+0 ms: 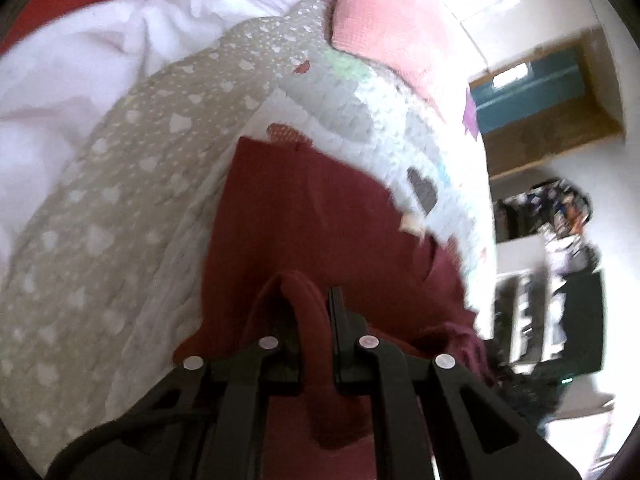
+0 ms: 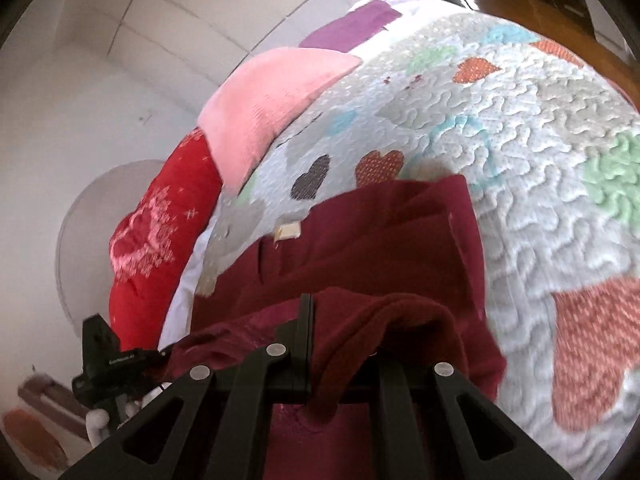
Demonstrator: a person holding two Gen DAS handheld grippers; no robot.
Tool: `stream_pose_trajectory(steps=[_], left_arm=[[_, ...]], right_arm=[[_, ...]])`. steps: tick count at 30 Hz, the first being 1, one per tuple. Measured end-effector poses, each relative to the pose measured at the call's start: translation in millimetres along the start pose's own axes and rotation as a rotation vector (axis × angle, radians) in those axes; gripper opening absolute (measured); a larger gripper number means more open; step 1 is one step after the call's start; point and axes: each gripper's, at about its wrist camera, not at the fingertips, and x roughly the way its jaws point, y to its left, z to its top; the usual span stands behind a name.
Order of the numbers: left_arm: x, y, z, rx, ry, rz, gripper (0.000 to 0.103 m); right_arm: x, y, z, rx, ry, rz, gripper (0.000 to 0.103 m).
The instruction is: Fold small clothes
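A small dark red garment [image 1: 304, 216] lies on a quilted bedspread with heart patches [image 1: 352, 92]. My left gripper [image 1: 310, 308] is shut on a fold of its edge, which bulges up between the fingers. In the right wrist view the same garment [image 2: 360, 240] lies spread on the quilt [image 2: 540, 152], a pale label [image 2: 289, 231] at its far edge. My right gripper [image 2: 320, 320] is shut on another part of the edge, and the cloth drapes over the right finger and hides it. The left gripper [image 2: 104, 364] shows at the lower left of that view.
A pink pillow [image 1: 384, 12] and a red patterned pillow [image 2: 160, 240] lie at the head of the bed. A white blanket [image 1: 80, 60] and a grey cloud-print cover [image 1: 120, 200] lie to the left. The bed edge drops to a floor with clutter [image 1: 560, 280].
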Motion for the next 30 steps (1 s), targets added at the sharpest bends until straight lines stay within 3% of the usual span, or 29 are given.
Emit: stream_pose_trajectory(steps=[2, 4, 7, 11, 14, 16, 19, 23, 27, 30], left_arm=[[1.0, 5.3, 8.2, -0.045, 0.005, -0.076, 0.014], [1.4, 10.2, 13.2, -0.076, 0.011, -0.146, 0.022], [2.1, 20.7, 18.7, -0.145, 0.016, -0.240, 0.033], [-7.8, 27.0, 25.2, -0.210, -0.004, -0.334, 0.048], [-29.7, 22.9, 32.3, -0.196, -0.069, -0.344, 0.059], [-42.8, 20.5, 36.3, -0.185, -0.107, -0.319, 0.061], [-55.8, 5.8, 34.2, -0.101, -0.143, -0.209, 0.061], [-40.4, -15.6, 18.5, 0.047, -0.109, -0.086, 0.061], [-2.2, -24.1, 0.1, 0.151, -0.061, 0.032, 0.061], [18.6, -24.7, -7.1, 0.213, -0.067, 0.137, 0.061]], right_arm=[[8.2, -7.5, 10.5, 0.054, 0.008, 0.050, 0.026], [11.3, -14.8, 18.1, 0.112, -0.016, 0.097, 0.052], [12.6, -22.6, 25.8, 0.171, -0.062, 0.112, 0.069], [12.0, -32.2, 34.0, 0.227, -0.091, 0.113, 0.075], [2.9, -23.0, 34.1, 0.151, -0.112, 0.078, 0.075], [-4.8, -12.0, 31.1, 0.082, -0.130, 0.035, 0.075], [-16.1, 6.9, 25.2, -0.001, -0.176, -0.022, 0.075], [-17.9, 46.0, 9.1, -0.151, -0.213, -0.059, 0.073], [25.5, 83.4, -15.6, -0.299, -0.028, 0.014, 0.056], [71.1, 86.8, -26.2, -0.312, 0.131, 0.045, 0.056]])
